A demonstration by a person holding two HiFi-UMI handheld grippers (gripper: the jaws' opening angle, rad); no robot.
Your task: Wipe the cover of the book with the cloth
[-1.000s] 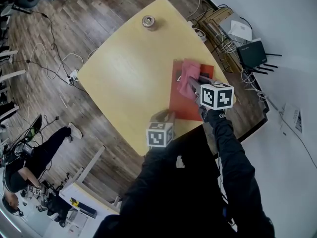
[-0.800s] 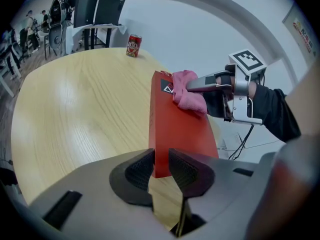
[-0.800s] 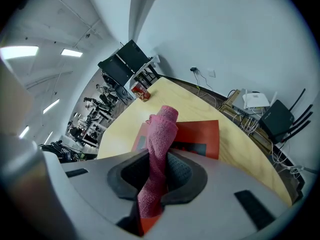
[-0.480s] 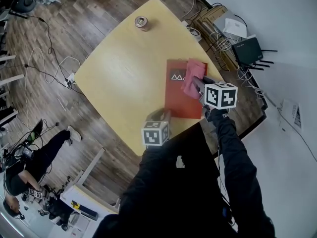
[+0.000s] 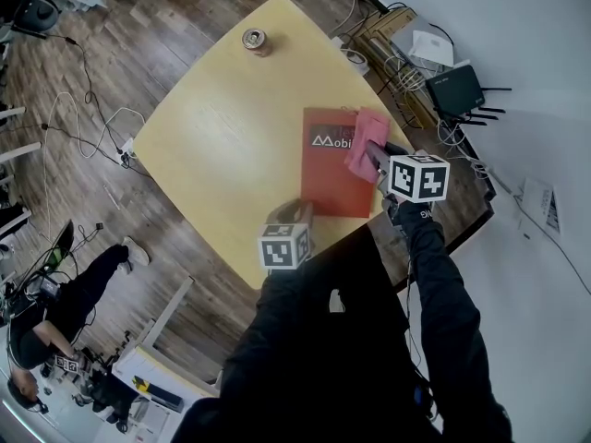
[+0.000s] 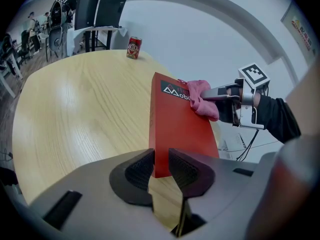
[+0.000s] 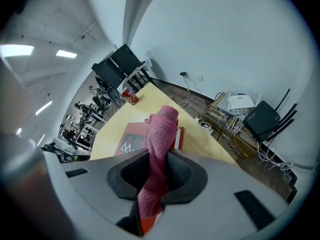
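Red book (image 5: 337, 160) lies flat on the right part of the yellow wooden table (image 5: 222, 137), close to the table's right edge, cover up, white lettering at its far end. Left gripper (image 5: 297, 214) sits at the book's near left corner. In the left gripper view the jaws are closed onto that near edge, with the red cover (image 6: 175, 124) running away from the pads toward the far right. Left gripper (image 6: 161, 166) is clenched on the book.

Right gripper (image 5: 374, 155) is at the book's far right side. Its jaws are pinched on a pink cloth (image 5: 365, 148). In the right gripper view the cloth (image 7: 159, 149) stands up between the pads as a rolled strip, its free end flopping forward over the cover. Right gripper (image 7: 159, 173) is grasping the cloth. The cloth rests on the cover's far right corner, just right of the lettering, touching the book. The book (image 7: 132, 141) shows below and left of the cloth.

The two grippers are at opposite ends of the book.

A soda can (image 5: 254, 40) stands upright at the table's far edge, well apart from the book. A black router (image 5: 454, 90) and cables (image 5: 406, 81) lie on the floor beyond the table's right side.
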